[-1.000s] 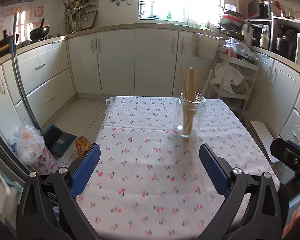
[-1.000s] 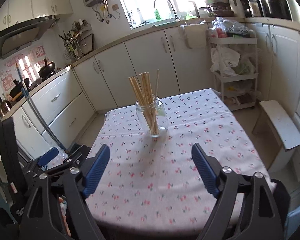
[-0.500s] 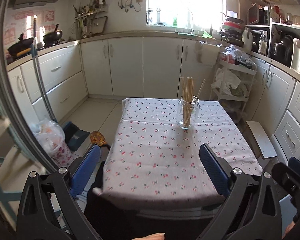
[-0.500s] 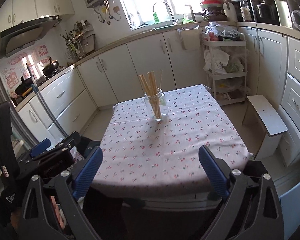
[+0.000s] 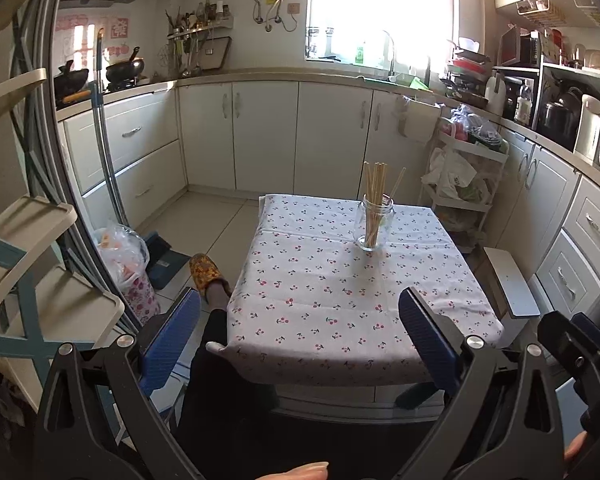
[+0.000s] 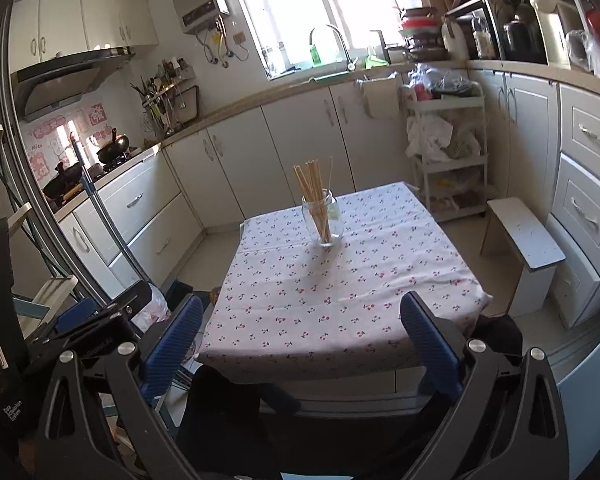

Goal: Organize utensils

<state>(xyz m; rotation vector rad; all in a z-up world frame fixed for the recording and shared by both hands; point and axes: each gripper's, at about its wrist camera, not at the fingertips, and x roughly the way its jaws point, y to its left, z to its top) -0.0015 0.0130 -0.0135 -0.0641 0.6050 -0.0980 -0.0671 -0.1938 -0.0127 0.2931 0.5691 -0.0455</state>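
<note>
A clear glass jar [image 5: 373, 227] [image 6: 322, 222] stands on the cherry-print tablecloth [image 5: 340, 292] [image 6: 340, 280], toward the table's far side. Several wooden chopsticks [image 5: 374, 188] [image 6: 314, 188] stand upright in it. My left gripper [image 5: 300, 340] is open and empty, held back from the table's near edge. My right gripper [image 6: 302, 336] is open and empty too, also off the near edge. The left gripper's body shows at the left of the right wrist view [image 6: 100, 320].
White kitchen cabinets [image 5: 268, 136] run along the back and both sides. A white stool [image 6: 520, 240] stands right of the table and a storage cart [image 6: 444, 152] behind it. A bin bag [image 5: 120, 256], a mop handle and a shelf rack [image 5: 20, 280] are at the left.
Both grippers have pulled back and up from the table; the jar and table look smaller and farther. The jar has not moved. Both grippers stay open.
</note>
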